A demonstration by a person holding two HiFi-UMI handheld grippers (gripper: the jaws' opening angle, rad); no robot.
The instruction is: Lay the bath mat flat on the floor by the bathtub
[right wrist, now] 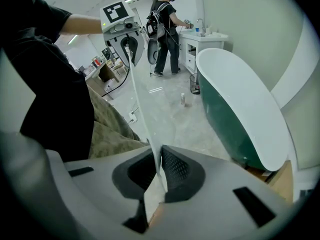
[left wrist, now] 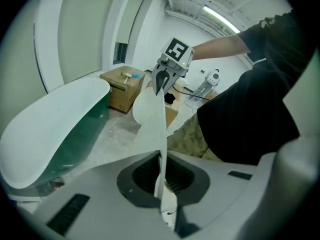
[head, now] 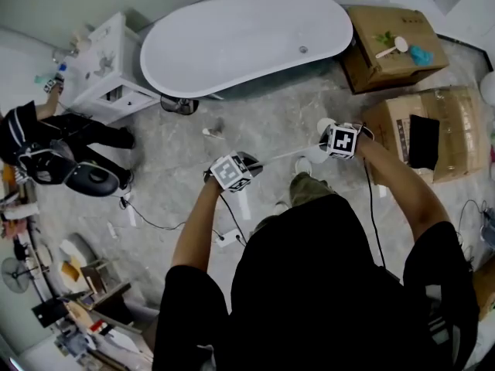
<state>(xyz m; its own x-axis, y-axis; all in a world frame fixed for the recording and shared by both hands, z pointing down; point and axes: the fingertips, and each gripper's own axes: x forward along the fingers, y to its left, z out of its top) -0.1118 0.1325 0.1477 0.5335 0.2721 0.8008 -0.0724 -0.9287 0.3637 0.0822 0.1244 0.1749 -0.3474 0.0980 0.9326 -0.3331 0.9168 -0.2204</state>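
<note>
Bath mat [left wrist: 149, 115] hanging edge-on in air, stretching between both grippers above floor [head: 263, 118], near bathtub [head: 247, 41], not lying flat. Left gripper [left wrist: 161, 184] clenching one mat edge between its pads. Right gripper [right wrist: 157, 176] pinching opposite edge likewise.

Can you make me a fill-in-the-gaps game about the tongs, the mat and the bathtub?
1. The left tongs and the right tongs are both shut on the ____.
2. The mat is held up in the air between them, not yet lying on the ____.
3. The bathtub is white inside and ____ outside.

Missing words: mat; floor; green.
</note>
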